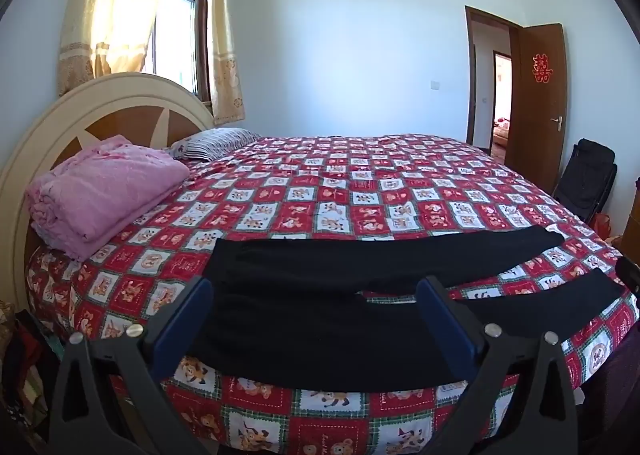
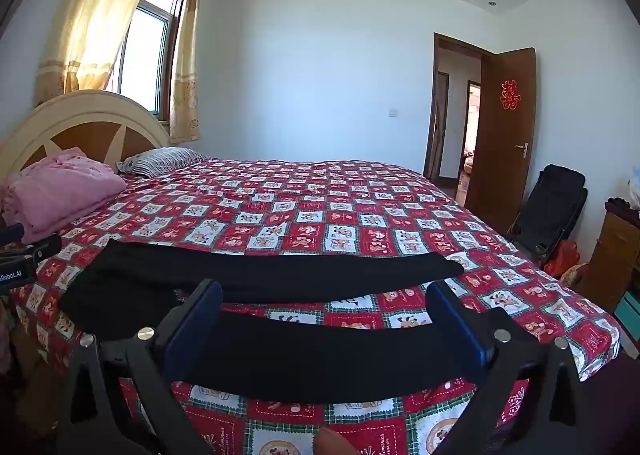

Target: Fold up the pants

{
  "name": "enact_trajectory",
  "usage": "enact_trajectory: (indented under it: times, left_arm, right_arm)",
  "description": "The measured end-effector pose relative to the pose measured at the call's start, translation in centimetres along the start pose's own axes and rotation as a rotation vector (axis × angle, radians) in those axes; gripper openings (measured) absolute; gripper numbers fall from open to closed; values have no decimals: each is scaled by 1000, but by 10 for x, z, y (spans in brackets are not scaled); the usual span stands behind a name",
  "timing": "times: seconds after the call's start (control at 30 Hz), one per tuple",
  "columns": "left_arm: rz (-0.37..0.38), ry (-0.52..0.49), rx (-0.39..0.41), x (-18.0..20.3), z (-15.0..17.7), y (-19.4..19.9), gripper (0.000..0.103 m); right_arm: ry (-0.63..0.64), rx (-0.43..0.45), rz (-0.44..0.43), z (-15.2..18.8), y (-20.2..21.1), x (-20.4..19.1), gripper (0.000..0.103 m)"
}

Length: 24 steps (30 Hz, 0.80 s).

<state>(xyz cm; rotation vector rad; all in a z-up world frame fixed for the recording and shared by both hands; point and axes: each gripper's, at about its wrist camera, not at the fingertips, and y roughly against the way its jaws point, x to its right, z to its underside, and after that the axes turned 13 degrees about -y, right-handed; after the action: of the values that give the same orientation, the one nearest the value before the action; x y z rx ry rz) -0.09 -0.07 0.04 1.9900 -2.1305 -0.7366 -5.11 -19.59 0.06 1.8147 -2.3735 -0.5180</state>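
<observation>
Black pants (image 1: 320, 275) lie flat across the near edge of the bed (image 1: 340, 183), waist to the left, both legs spread toward the right. My left gripper (image 1: 314, 295) hovers wide open above the waist and hip part, nothing pinched between its blue pads. In the right wrist view the same pants (image 2: 280, 275) show both legs; my right gripper (image 2: 326, 301) is wide open above the nearer leg (image 2: 320, 351), not pressing on it. The left gripper's tip (image 2: 24, 251) shows at the left edge of the right wrist view.
A folded pink blanket (image 1: 104, 191) and a striped pillow (image 1: 216, 141) lie by the headboard (image 1: 100, 95). The bed carries a red checked quilt. A black folding chair (image 1: 588, 179) stands by the open door (image 1: 540, 95). A wooden cabinet (image 2: 616, 255) is at the right.
</observation>
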Motion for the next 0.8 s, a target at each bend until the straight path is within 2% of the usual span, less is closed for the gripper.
enact_trajectory:
  times: [0.07, 0.8]
  left_arm:
    - [8, 11, -20, 0, -1, -1, 103]
    - [0, 16, -10, -8, 3, -4, 103]
  right_arm:
    - [12, -8, 5, 0, -1, -2, 102]
    - [4, -13, 15, 3, -8, 3, 102]
